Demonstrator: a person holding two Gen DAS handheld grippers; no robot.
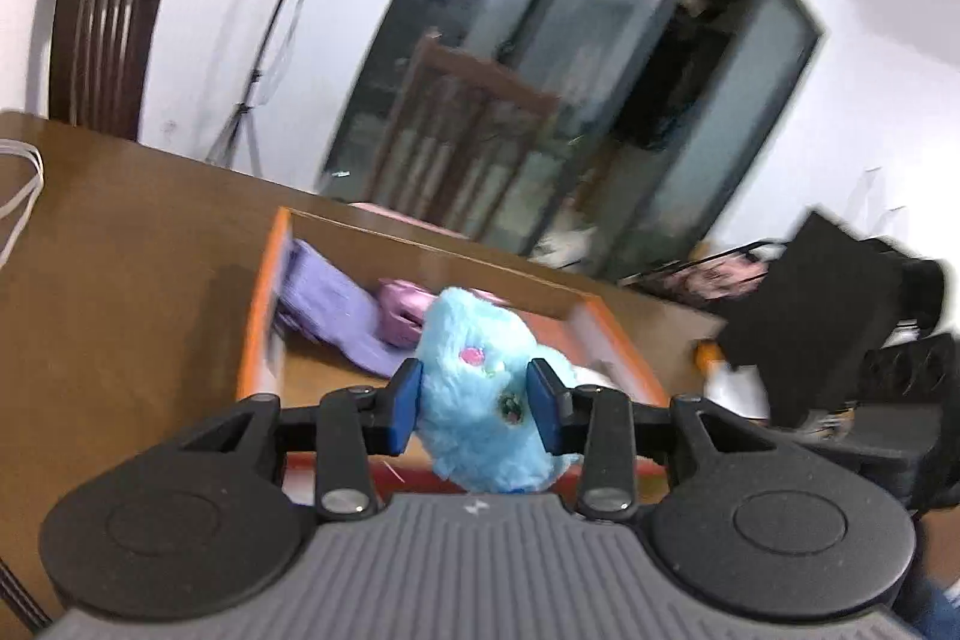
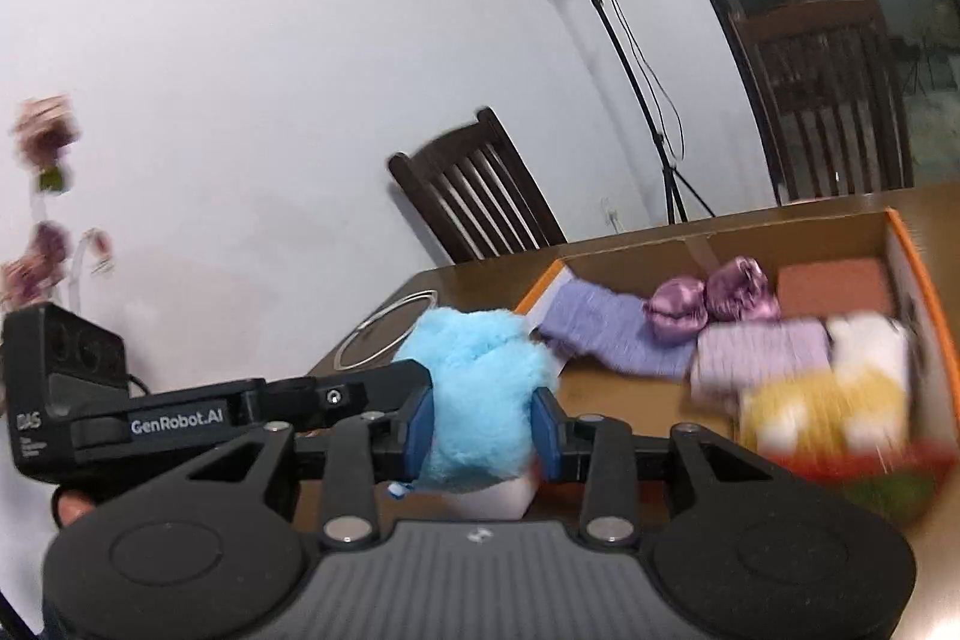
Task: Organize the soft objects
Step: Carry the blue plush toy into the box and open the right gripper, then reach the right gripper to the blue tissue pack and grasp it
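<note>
Both grippers clamp the same fluffy light-blue plush toy (image 1: 480, 388). Left gripper (image 1: 477, 403): blue pads pressed into the fur on either side, the toy's embroidered pink-and-green markings facing the left wrist camera. Right gripper (image 2: 480, 427): its blue pads also sunk into the fur, gripping another part of the plush. A small white tag shows at the toy's lower edge in the right wrist view.

The plush hangs in the air, near the front edge of an open orange-rimmed cardboard box (image 2: 906, 256) that sits on a brown wooden table (image 1: 120, 232).

Inside the box:
- folded lavender knitted cloth (image 2: 606, 325) along the far-left side
- shiny pink satin scrunchie-like bundle (image 2: 714, 301) touching the lavender cloth
- pale lilac knit piece (image 2: 762, 352) beside a yellow-and-white knit piece (image 2: 834, 394); both blurred, so their exact shapes are uncertain
- flat terracotta-coloured pad (image 2: 834, 286) at the back right

A white looped cord (image 2: 384, 325) lies on the table left of the box. Dark wooden slatted chair (image 2: 474, 196) stands behind the table, with a black tripod stand (image 2: 636, 52) against the white wall.
</note>
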